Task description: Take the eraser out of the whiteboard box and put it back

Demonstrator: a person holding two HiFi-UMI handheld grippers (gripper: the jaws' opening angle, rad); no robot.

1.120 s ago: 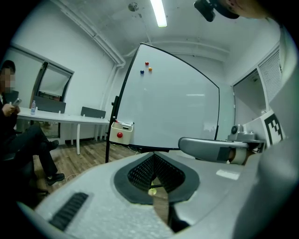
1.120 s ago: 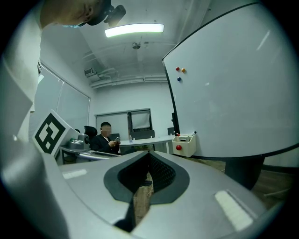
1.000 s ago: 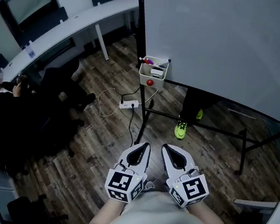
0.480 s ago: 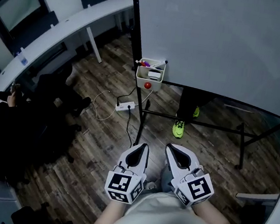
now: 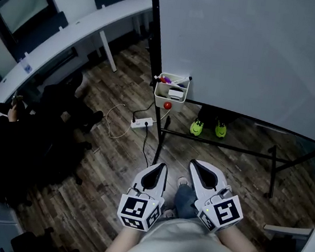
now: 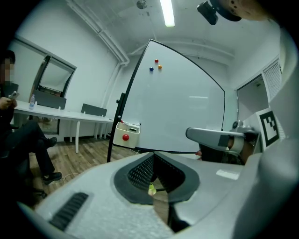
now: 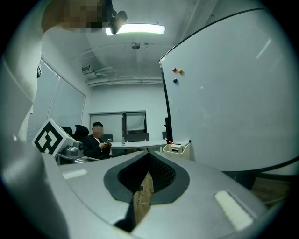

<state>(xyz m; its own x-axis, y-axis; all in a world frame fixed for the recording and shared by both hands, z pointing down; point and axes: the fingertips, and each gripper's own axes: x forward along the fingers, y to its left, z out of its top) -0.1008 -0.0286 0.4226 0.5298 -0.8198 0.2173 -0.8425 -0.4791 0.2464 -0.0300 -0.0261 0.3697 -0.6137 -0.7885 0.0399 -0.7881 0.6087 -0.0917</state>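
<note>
Head view: left gripper (image 5: pixel 160 167) and right gripper (image 5: pixel 196 165), fingers pressed together, empty; white plastic whiteboard box (image 5: pixel 168 93) at 12 o'clock, contents too small to identify.

Pale grey left gripper (image 5: pixel 161 168) and right gripper (image 5: pixel 195 167) bear black-and-white marker cubes (image 5: pixel 138 209); the person wears a light shirt (image 5: pixel 179 247).

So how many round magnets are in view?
4. A red magnet, a blue magnet and an orange magnet cluster high on the whiteboard; a second red magnet sits on the whiteboard box. Others may be hidden.
</note>
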